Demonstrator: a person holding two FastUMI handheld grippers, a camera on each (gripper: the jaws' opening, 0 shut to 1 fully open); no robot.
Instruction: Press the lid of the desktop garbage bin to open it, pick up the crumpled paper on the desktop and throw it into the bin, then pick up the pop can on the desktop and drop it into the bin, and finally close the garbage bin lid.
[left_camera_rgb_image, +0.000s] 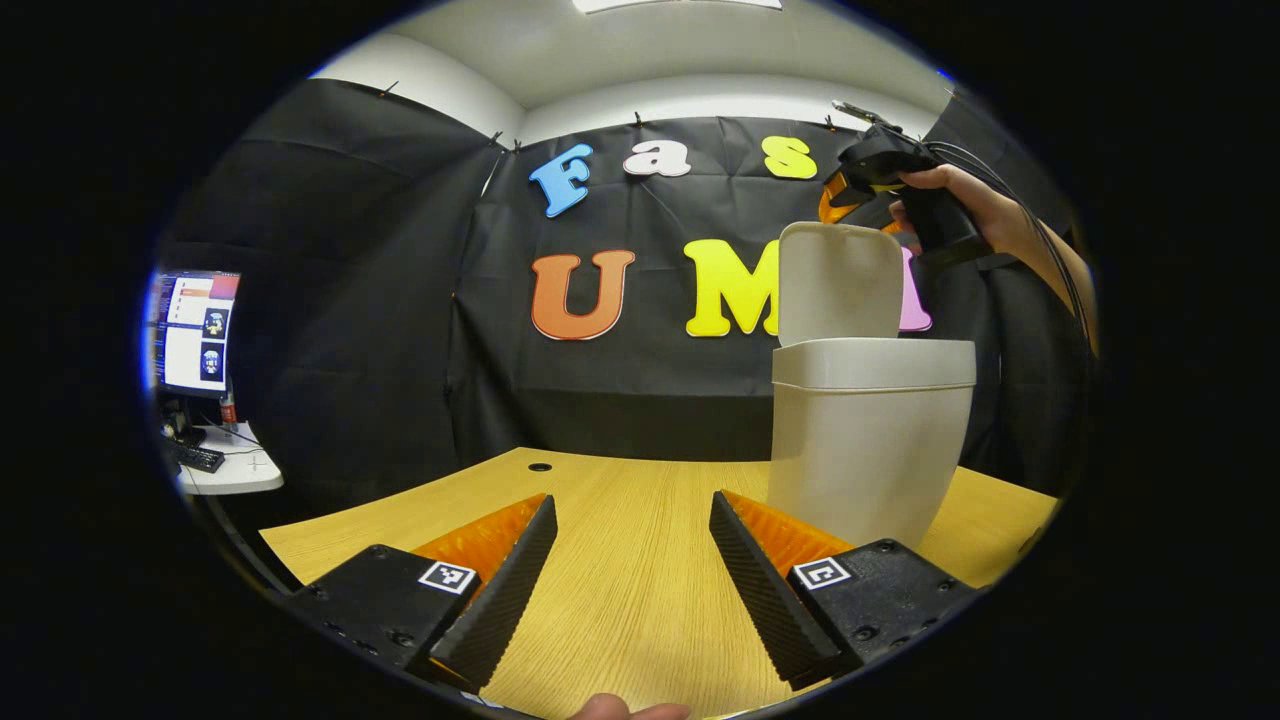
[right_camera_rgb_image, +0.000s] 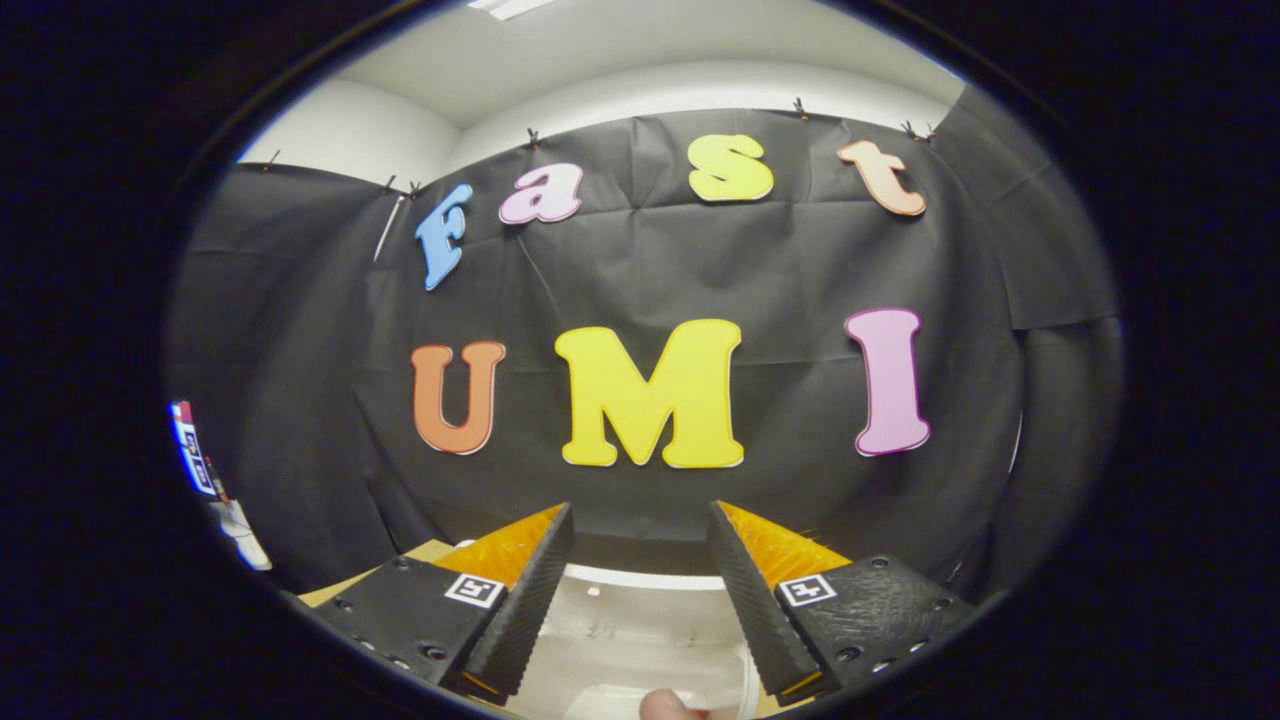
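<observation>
Your pale, boxy garbage bin stands on the wooden desk, its lid upright. Your left claw gapes empty beside it; your right claw hangs spread above the bin's mouth.

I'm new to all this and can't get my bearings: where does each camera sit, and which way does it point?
Left gripper view: low over the desk, facing the open bin; own open fingers, and the right gripper held in a hand above.
Right gripper view: above the bin, facing the wall; own open fingers.
Shared: bin, desk.
</observation>
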